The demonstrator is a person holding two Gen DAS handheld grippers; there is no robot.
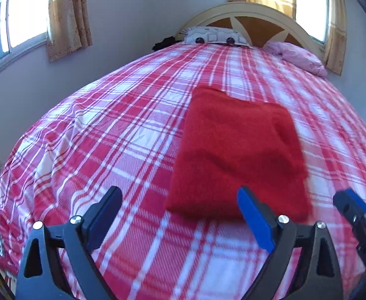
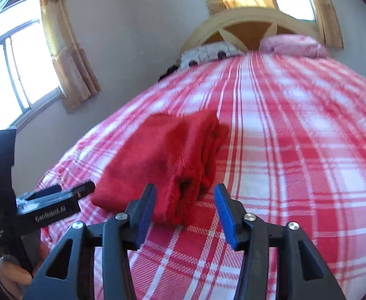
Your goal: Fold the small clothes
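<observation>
The red cloth [image 1: 238, 155] is seen folded on the bed [image 1: 108, 130], long axis running near to far. Both tongs are held wide and empty; the right tongs [image 2: 184, 212] are nearer, at its near right corner, the left tongs [image 1: 180, 215] just left.

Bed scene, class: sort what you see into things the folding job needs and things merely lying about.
Job: red folded garment, left gripper, right gripper, both open.

Lying about: patterned pillow, pink pillow, dark item by the headboard, curtains.
</observation>
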